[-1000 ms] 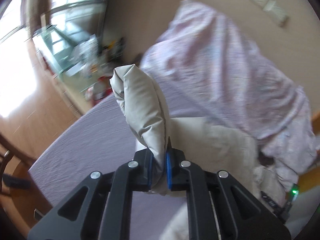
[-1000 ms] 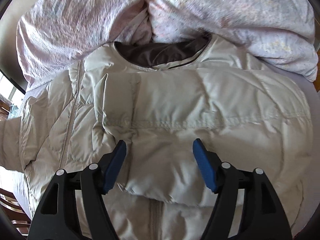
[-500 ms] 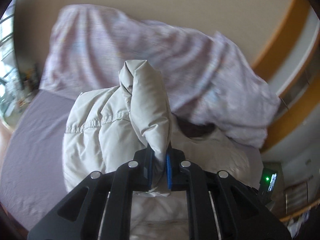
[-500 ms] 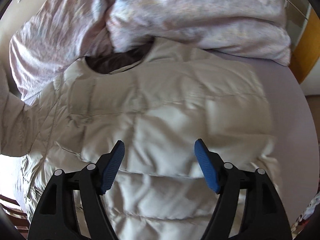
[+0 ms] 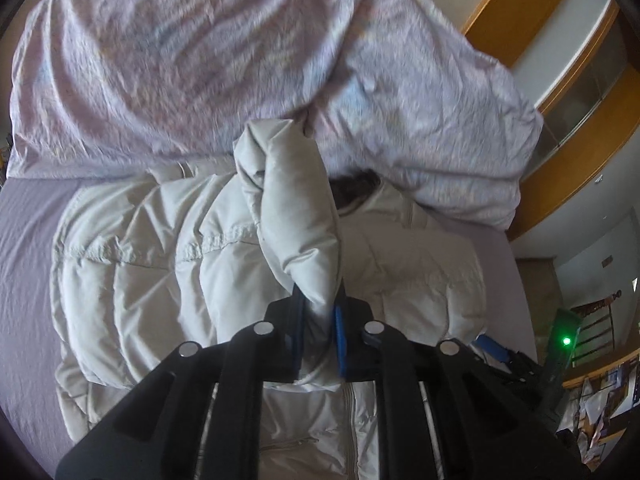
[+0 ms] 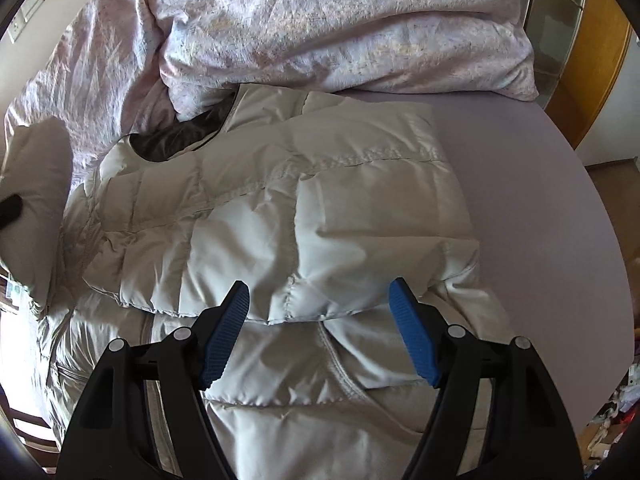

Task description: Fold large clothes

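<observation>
My jacket [image 6: 280, 216] lies flat on the bed [image 6: 560, 208]. Behind it, on the bed too, sits the blanket [image 6: 320, 20], and the jacket's collar touches it. My left hand-held gripper [image 5: 318, 320] has the sleeve [image 5: 296, 216] between its jaws, which are opening, up above the jacket. My right hand-held gripper [image 6: 320, 320] hangs wide over the other sleeve, which lies folded across the jacket's front.
</observation>
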